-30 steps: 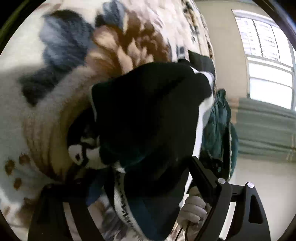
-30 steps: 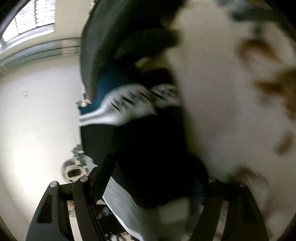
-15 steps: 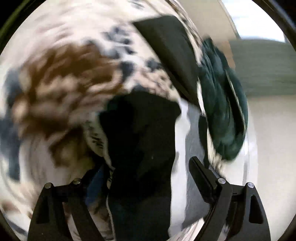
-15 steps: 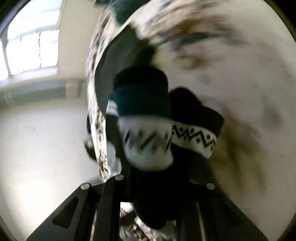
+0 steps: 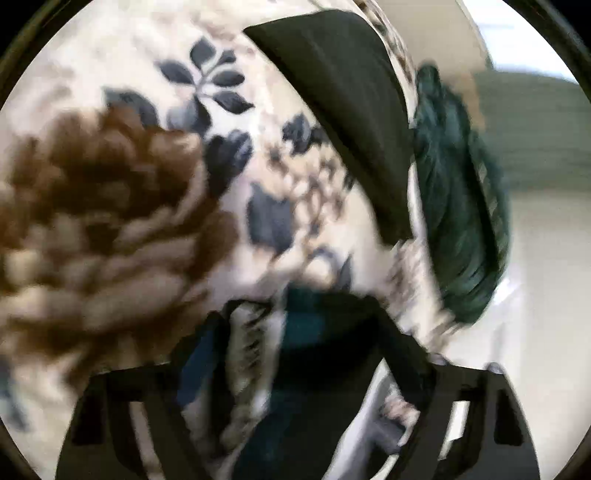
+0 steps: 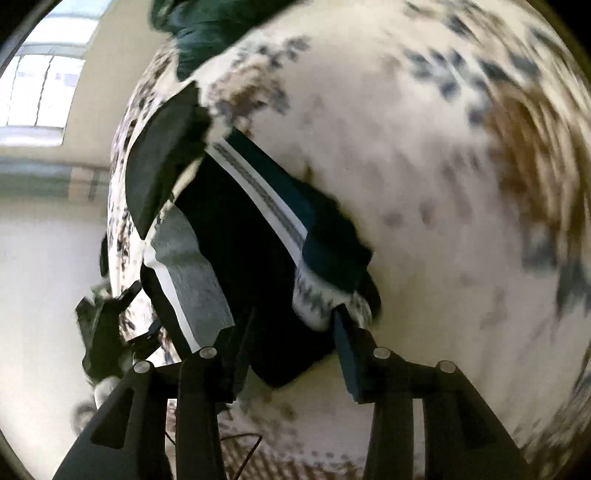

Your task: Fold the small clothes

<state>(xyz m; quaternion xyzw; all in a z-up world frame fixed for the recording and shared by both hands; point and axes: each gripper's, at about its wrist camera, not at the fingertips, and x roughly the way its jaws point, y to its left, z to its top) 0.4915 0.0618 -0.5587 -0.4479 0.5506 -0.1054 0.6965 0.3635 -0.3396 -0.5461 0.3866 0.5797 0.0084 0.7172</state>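
Compared with half a second ago, the left wrist view has swung so that the dark patterned garment (image 5: 295, 354) has dropped from the frame's centre to its lower middle, and more of the floral blanket (image 5: 110, 221) fills the left and centre; motion blur persists. In that view the garment sits between the fingers of the left gripper (image 5: 291, 369), which stand wide apart; whether either finger touches the cloth cannot be told through the blur. A flat black piece of cloth (image 5: 347, 110) lies on the blanket at upper centre, and a dark green garment (image 5: 461, 221) hangs at the blanket's edge at right. In the right wrist view the garment (image 6: 258, 258), which earlier stood bunched with its white zigzag band facing the camera, now lies flatter across the centre left, showing a white stripe, a teal panel and a grey section. The right gripper (image 6: 291, 332) has its fingers parted on either side of the garment's near edge, not closed on it. The black cloth (image 6: 162, 162) touches the garment's upper left end; the green garment (image 6: 207, 26) sits at top. No containers are in view.
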